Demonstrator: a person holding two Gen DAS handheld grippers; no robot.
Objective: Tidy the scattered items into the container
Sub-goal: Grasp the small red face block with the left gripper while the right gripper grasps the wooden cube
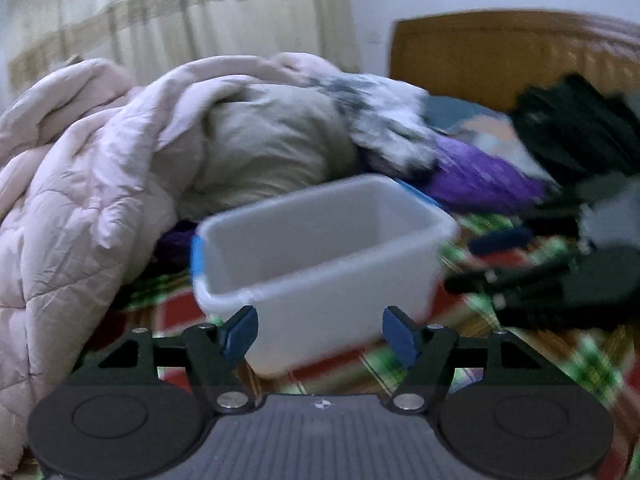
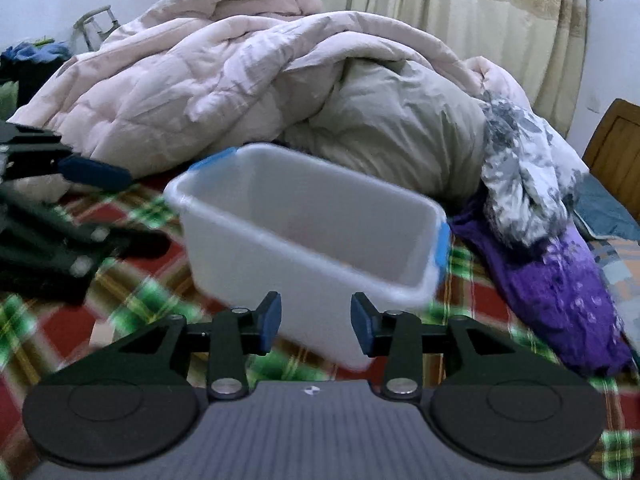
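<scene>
A white plastic container (image 1: 320,280) with blue handles stands on a red and green plaid bed cover; it also shows in the right wrist view (image 2: 304,276). My left gripper (image 1: 320,334) is open and empty just in front of the container's near wall. My right gripper (image 2: 316,322) is open and empty, close to the container's near wall. The right gripper shows at the right of the left wrist view (image 1: 540,276); the left gripper shows at the left of the right wrist view (image 2: 60,216). The container's floor is mostly hidden. Both views are blurred.
A pink quilt (image 2: 224,72) and beige bedding (image 2: 392,120) are piled behind the container. A grey floral cloth (image 2: 520,184) and a purple garment (image 2: 560,288) lie to its right. A wooden headboard (image 1: 500,52) and black clothing (image 1: 576,128) stand further back.
</scene>
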